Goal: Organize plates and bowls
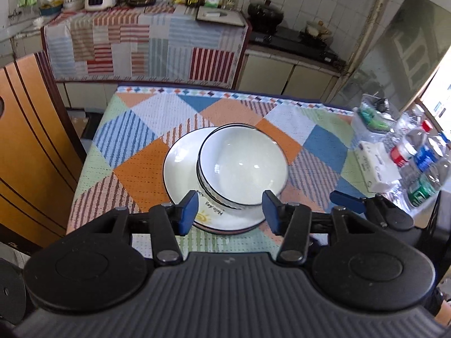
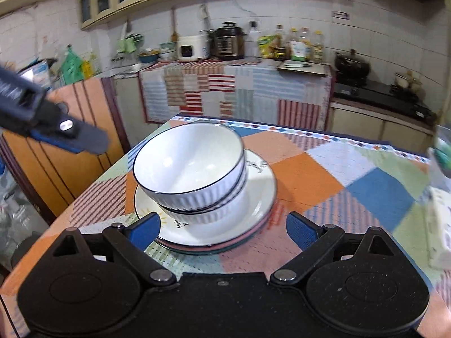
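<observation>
Stacking looks nearly complete: two ribbed bowls [image 2: 194, 180] nested, upper one tilted, on the plate stack [image 2: 253, 225] mid-bench [image 2: 366, 194]. Left claw [image 1: 229, 209] open, empty, just before the stack. Right claw [image 2: 222, 232] wide open, empty. Remaining, judged: level the upper bowl.

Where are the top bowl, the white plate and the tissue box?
top bowl [image 2: 186, 166], right wrist view, inside bottom.
white plate [image 1: 180, 160], left wrist view, bare left part.
tissue box [image 1: 375, 166], left wrist view, top face.
</observation>
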`<state>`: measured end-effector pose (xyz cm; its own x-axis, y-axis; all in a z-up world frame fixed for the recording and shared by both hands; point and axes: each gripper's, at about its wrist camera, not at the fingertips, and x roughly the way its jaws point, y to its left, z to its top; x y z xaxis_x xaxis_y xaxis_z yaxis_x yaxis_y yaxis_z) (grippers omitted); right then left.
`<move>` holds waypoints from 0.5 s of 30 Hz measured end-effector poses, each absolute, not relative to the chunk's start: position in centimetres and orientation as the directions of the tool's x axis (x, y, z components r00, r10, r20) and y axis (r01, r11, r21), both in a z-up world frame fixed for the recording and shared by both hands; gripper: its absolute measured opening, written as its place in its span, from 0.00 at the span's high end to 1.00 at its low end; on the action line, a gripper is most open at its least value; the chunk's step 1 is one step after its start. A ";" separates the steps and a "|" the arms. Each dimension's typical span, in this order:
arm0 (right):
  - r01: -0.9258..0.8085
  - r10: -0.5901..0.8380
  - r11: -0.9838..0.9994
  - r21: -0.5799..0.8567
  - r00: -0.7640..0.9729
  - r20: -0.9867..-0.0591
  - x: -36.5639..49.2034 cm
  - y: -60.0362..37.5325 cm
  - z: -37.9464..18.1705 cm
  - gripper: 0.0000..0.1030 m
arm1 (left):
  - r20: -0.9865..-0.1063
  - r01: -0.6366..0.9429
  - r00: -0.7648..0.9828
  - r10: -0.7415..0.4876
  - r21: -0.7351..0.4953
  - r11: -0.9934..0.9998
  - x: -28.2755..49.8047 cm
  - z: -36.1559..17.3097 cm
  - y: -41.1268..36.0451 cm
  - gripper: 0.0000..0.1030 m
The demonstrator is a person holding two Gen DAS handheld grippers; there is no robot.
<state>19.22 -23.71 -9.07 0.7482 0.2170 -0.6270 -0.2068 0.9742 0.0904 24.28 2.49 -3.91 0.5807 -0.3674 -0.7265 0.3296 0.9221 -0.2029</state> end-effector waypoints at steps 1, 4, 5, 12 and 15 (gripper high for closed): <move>-0.193 0.208 0.977 0.094 0.752 -0.625 18.7 -24.0 -8.7 0.05 | -0.725 0.330 0.583 -0.366 -0.200 0.922 23.6 -3.5 2.6 0.50; -0.141 0.177 0.984 0.108 0.755 -0.631 16.9 -24.6 -7.6 0.05 | -0.729 0.337 0.585 -0.356 -0.180 0.924 21.4 -2.5 2.8 0.48; -0.132 0.173 0.985 0.113 0.757 -0.630 16.1 -24.6 -7.3 0.05 | -0.729 0.343 0.587 -0.353 -0.171 0.924 20.7 -2.3 2.9 0.48; -0.185 0.167 0.982 0.037 0.758 -0.631 12.0 -24.3 -5.0 0.05 | -0.710 0.361 0.599 -0.371 -0.174 0.916 15.7 -1.5 3.9 0.45; -0.182 0.161 0.983 0.031 0.762 -0.627 10.6 -24.3 -4.0 0.05 | -0.712 0.357 0.598 -0.367 -0.173 0.918 14.1 -1.6 4.2 0.43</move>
<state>10.60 -24.32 -3.97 0.7624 0.1610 -0.6268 -0.1822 0.9828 0.0308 14.07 4.21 -1.64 0.5984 -0.3670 -0.7122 0.3566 0.9180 -0.1734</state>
